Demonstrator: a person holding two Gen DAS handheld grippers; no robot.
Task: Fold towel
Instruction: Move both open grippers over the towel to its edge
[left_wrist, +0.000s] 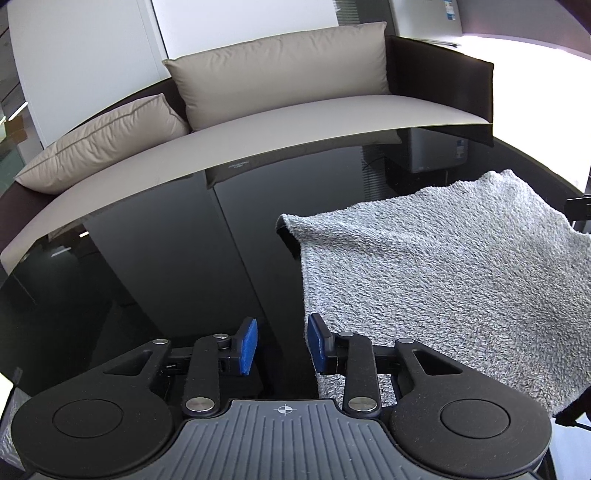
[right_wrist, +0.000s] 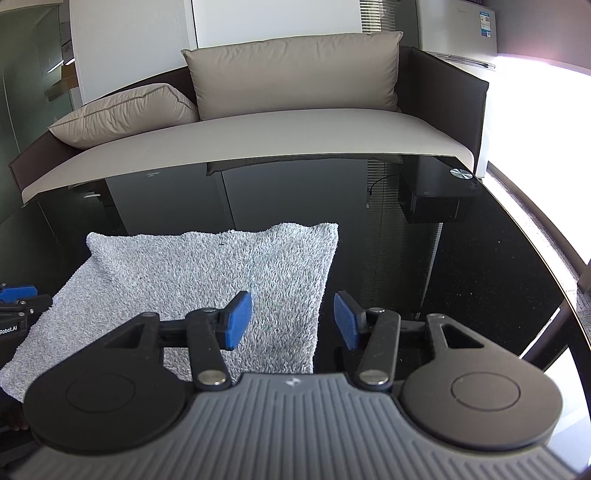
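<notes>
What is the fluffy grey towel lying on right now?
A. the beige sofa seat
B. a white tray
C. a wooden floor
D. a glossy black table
D: the grey towel lies spread on the glossy black table, which mirrors the room, while the beige sofa stands behind the table with only cushions on it.

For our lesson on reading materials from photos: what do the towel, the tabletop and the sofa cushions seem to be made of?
Towel: soft looped terry or fleece, pale grey, matte; the surface is shaggy and sags in folds.
Tabletop: probably black glass or a polished lacquer; it mirrors the sofa and the wall.
Sofa cushions: smooth beige fabric or leatherette, hard to tell which; piped seams, soft creases, faint sheen.
</notes>
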